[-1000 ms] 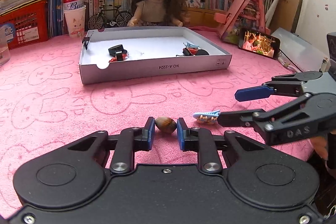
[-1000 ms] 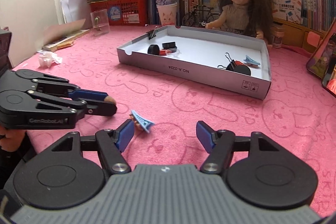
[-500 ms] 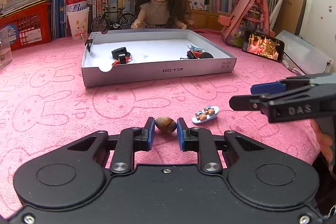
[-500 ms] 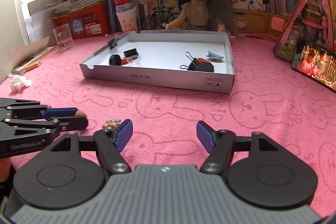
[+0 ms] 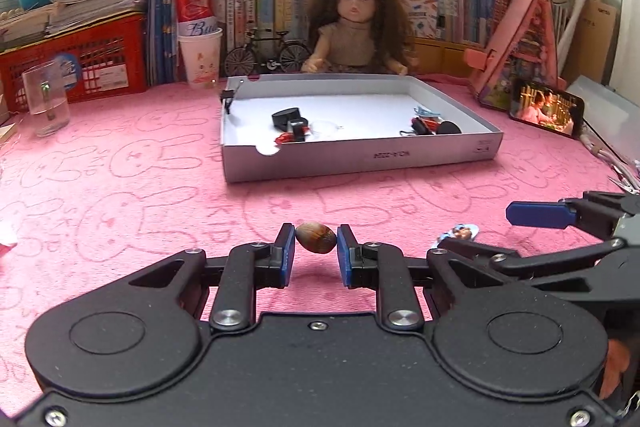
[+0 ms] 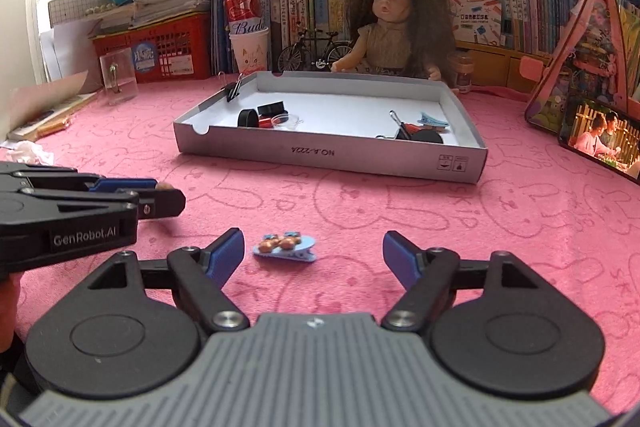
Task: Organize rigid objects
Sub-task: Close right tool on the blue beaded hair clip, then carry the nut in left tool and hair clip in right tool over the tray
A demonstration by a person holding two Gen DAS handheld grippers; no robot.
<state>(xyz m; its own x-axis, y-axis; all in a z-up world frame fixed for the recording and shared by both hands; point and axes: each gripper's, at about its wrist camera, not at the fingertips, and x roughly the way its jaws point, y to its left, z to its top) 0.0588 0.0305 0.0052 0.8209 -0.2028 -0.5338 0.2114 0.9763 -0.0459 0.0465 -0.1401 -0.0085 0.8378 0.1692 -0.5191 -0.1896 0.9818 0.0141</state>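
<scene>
My left gripper (image 5: 316,251) is shut on a small brown oval nut (image 5: 316,242), held just above the pink cloth. The same gripper (image 6: 168,197) shows at the left of the right wrist view. A light blue hair clip (image 6: 285,247) with small brown figures lies flat on the cloth. It sits between the fingers of my right gripper (image 6: 314,251), nearer the left one, and neither pad touches it. Those jaws are wide and still opening. The right gripper (image 5: 492,231) straddles the clip (image 5: 460,231) in the left wrist view. The white cardboard tray (image 6: 320,155) lies further back.
The tray (image 5: 360,159) holds black caps, binder clips, a red piece and another blue clip. Behind it sit a doll (image 6: 390,39), a model bicycle, a paper cup and a red crate (image 5: 80,63). A lit phone (image 6: 600,141) leans at the right. A clear glass (image 5: 46,105) stands left.
My right gripper has swung left so the blue hair clip now lies between its fingers, and its jaws have widened. The left gripper keeps the nut and has tilted up slightly.
</scene>
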